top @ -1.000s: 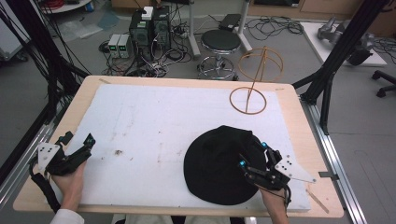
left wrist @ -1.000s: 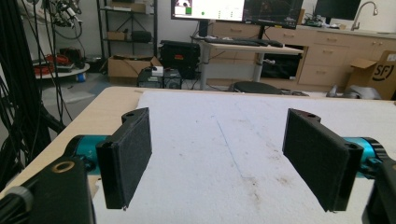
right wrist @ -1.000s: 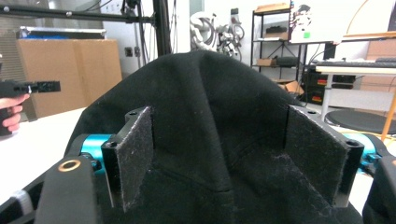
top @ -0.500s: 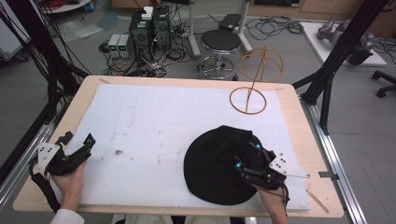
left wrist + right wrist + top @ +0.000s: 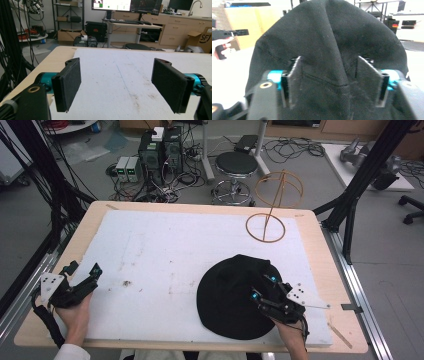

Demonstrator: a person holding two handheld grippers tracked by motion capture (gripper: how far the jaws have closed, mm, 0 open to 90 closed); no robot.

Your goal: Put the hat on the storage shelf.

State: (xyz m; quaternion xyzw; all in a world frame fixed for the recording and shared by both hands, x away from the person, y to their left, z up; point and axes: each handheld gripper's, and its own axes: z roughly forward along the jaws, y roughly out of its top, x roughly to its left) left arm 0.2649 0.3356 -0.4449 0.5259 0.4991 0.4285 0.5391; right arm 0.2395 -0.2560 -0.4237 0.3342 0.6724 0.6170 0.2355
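Observation:
A black hat [image 5: 227,295] lies on the white mat [image 5: 170,245], near the table's front right. My right gripper [image 5: 263,288] rests on its right side. In the right gripper view the jaws have just been closing, and the pads [image 5: 295,80] press a raised fold of the hat [image 5: 332,32] between them. My left gripper [image 5: 84,270] is held at the mat's front left corner, far from the hat. Its jaws [image 5: 120,85] stand wide open over bare mat with nothing between them.
A copper wire stand [image 5: 272,205] with a ring base sits at the mat's far right. The wooden table edge [image 5: 60,245] borders the mat. A stool [image 5: 235,167], cables and black frame posts lie beyond the table.
The right gripper's jaws have drawn closer together over the hat, bunching the fabric. Both hands stay where they were.

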